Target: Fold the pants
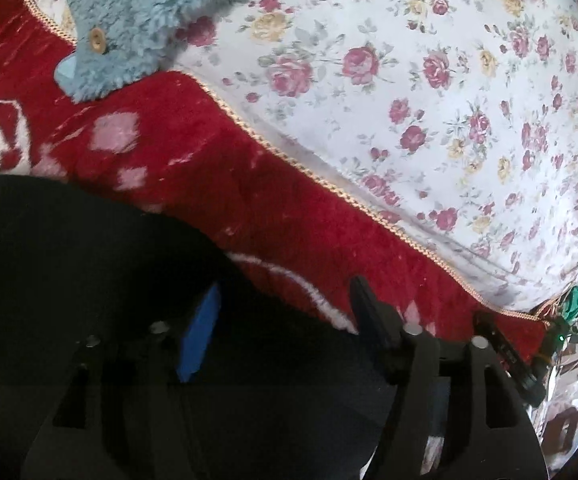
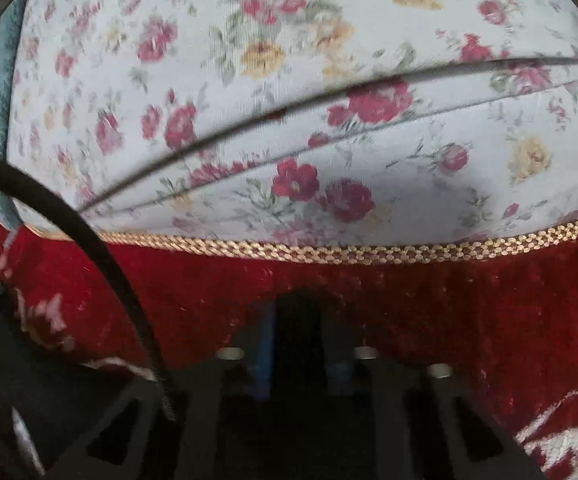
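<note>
The black fabric pants (image 1: 69, 280) lie on the red plush blanket with pink and white pattern (image 1: 249, 200), at the near left in the left wrist view. The left tool (image 1: 285, 308) stands wide over their edge — one blue-padded finger (image 1: 199, 336) rests above the black cloth, the other above the red blanket; its pads do not press on anything. The right tool (image 2: 299, 320) is narrow, and dark cloth sits between its fingers, probably the pants. Beyond the gold braid trim (image 2: 329, 252) lies a white floral bedsheet (image 1: 429, 100); a fluffy light-blue garment with wooden buttons (image 1: 137, 20) lies at the far left.
</note>
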